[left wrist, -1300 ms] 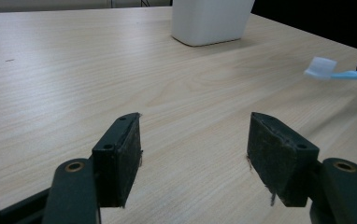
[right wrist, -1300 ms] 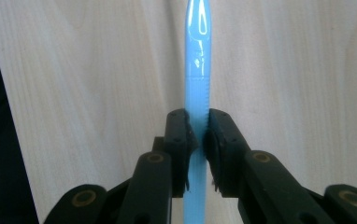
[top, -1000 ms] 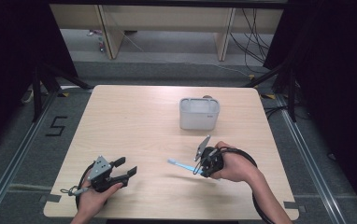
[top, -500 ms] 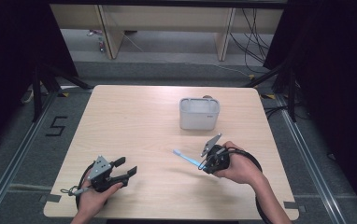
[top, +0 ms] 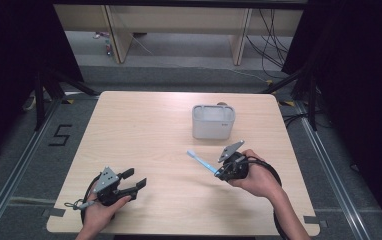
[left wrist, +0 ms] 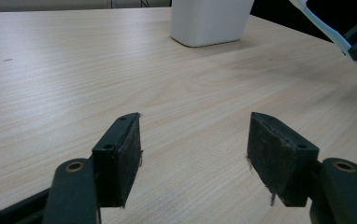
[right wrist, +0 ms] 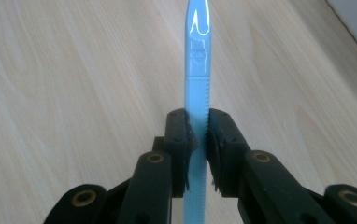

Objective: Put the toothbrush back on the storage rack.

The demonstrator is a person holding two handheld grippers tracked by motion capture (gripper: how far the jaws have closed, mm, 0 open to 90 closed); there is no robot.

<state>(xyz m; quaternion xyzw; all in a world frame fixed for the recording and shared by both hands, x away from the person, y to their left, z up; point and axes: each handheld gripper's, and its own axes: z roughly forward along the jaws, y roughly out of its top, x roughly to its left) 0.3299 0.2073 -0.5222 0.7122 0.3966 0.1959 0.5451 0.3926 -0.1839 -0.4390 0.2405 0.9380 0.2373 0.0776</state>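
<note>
A light blue plastic knife (top: 200, 161) (right wrist: 197, 70) with a serrated edge is clamped by its blade end in my right gripper (top: 220, 173) (right wrist: 198, 135), which is shut on it and held above the table right of centre. The handle points up-left, toward the table's middle. In the left gripper view the same knife (left wrist: 328, 33) shows at the top right. A white rectangular container (top: 213, 121) (left wrist: 210, 21) stands just beyond the knife, at the table's back right. My left gripper (top: 133, 182) (left wrist: 193, 149) is open and empty near the front left edge, low over the wood.
The wooden table (top: 144, 135) is bare apart from the container. Its front edge lies close under both hands. Dark floor, rails and black cables (top: 274, 35) surround the table.
My right gripper has carried the blue knife up and to the right, closer to the white container. The left gripper has stayed in place.
</note>
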